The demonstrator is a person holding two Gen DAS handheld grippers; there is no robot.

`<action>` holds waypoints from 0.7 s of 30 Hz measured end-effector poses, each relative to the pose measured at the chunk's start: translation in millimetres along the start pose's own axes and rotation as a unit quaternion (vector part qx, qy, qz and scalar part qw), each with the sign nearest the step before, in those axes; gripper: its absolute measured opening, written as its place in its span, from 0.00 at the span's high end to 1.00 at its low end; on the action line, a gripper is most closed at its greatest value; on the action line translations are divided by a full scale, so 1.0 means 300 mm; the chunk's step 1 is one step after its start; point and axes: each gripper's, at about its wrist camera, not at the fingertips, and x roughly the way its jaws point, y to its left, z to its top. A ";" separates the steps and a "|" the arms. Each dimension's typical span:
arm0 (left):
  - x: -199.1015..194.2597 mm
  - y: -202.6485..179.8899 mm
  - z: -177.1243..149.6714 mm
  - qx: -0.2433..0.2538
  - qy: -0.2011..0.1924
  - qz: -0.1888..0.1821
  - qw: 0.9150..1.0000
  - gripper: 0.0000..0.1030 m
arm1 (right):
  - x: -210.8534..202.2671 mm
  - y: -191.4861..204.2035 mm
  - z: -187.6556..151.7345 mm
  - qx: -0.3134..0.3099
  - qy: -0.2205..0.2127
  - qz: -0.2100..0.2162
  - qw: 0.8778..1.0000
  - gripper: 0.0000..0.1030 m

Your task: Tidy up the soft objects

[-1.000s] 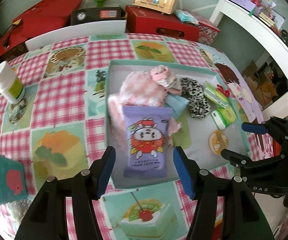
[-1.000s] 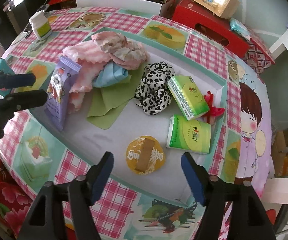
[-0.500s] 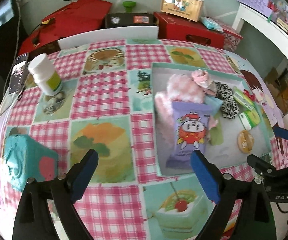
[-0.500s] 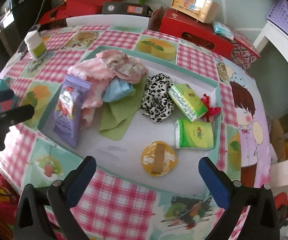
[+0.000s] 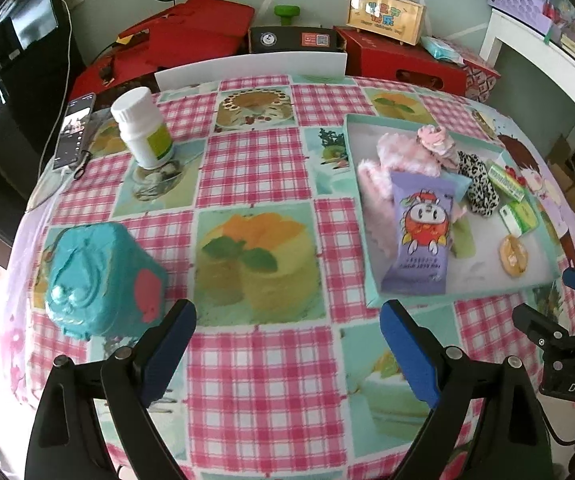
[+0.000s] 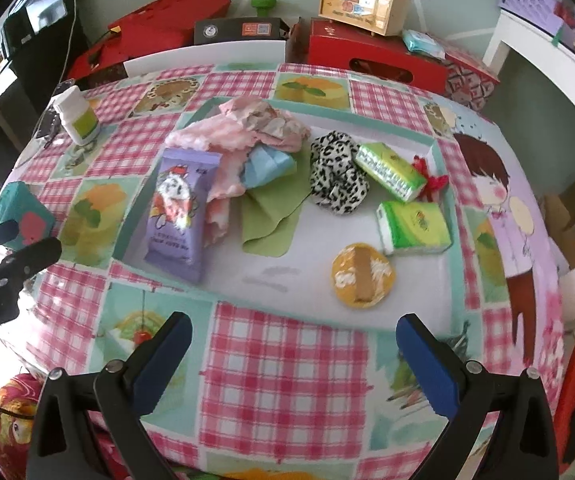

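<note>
1. Right wrist view: right gripper (image 6: 293, 360) spread wide and empty over the checked tablecloth (image 6: 287, 368) at the lower middle of the frame, short of the tray (image 6: 443, 152).
2. Left wrist view: left gripper (image 5: 287, 348) likewise spread wide, holding nothing, low in the frame; teal pouch (image 5: 101, 280) just left of it, alone on the cloth and well apart from the tray.
3. Soft things heaped in the tray's upper left: pink fluffy cloth (image 6: 223, 140), blue cloth (image 6: 267, 162), green cloth (image 6: 271, 216), spotted scrunchie (image 6: 337, 174).
4. Likely risks: snagging two overlapped cloths in one pinch, dragging the purple packet (image 6: 179, 208) that leans on the pink cloth, or nudging the white bottle (image 5: 143, 128) in the upper left while reaching for the pouch.
5. Writing: "DAS" readable on the other gripper's body at the lower right of the left wrist view; print on the purple packet and the green tissue packs (image 6: 413, 226) too small to read.
</note>
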 end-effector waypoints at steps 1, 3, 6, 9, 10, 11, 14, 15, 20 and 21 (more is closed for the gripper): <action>-0.005 0.004 -0.007 0.001 -0.001 0.004 1.000 0.09 | -0.004 0.009 -0.009 0.003 -0.002 0.002 1.000 0.00; -0.015 0.015 -0.023 0.002 -0.003 0.012 1.000 0.09 | -0.012 0.023 -0.023 0.006 -0.005 0.002 1.000 0.00; -0.032 0.032 -0.039 0.000 -0.009 0.025 1.000 0.09 | -0.017 0.042 -0.038 0.007 -0.006 -0.001 1.000 0.00; -0.048 0.050 -0.048 -0.003 -0.019 0.047 0.999 0.09 | -0.023 0.064 -0.049 0.000 -0.007 -0.004 1.000 0.00; -0.053 0.056 -0.050 -0.003 -0.022 0.058 0.998 0.09 | -0.027 0.072 -0.052 -0.002 -0.009 -0.004 1.000 0.00; -0.057 0.063 -0.052 -0.003 -0.023 0.067 0.998 0.09 | -0.030 0.077 -0.053 -0.004 -0.010 -0.004 1.000 0.00; -0.066 0.075 -0.063 -0.001 -0.025 0.089 0.996 0.09 | -0.039 0.090 -0.057 -0.004 -0.015 -0.003 1.000 0.00; -0.067 0.079 -0.069 -0.002 -0.024 0.097 0.995 0.09 | -0.041 0.093 -0.057 -0.003 -0.017 -0.004 1.000 0.00; -0.059 0.089 -0.090 -0.004 -0.020 0.102 0.995 0.09 | -0.037 0.112 -0.064 -0.002 -0.023 0.000 1.000 0.00; -0.056 0.091 -0.095 -0.004 -0.018 0.100 0.995 0.09 | -0.033 0.117 -0.067 -0.002 -0.024 -0.001 1.000 0.00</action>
